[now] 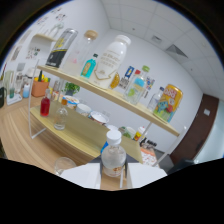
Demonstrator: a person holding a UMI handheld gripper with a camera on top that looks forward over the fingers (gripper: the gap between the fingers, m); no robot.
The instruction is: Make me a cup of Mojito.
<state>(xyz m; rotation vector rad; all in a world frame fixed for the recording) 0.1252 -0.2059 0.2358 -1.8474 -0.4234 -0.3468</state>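
At the bottom centre of the frame, a small clear bottle (pixel 113 159) with a white cap stands upright between the gripper (pixel 114 176)'s two white fingers (pixel 82 176). The fingers appear pressed against its sides, so the gripper looks clamped on it. The bottle's long axis runs vertically, straight ahead of the tool. To the lower left, just beside the left finger, sits an empty glass (pixel 64 164) on the wooden table (pixel 25 145). Across the upper frame, a shelf (pixel 95 92) holds assorted bottles.
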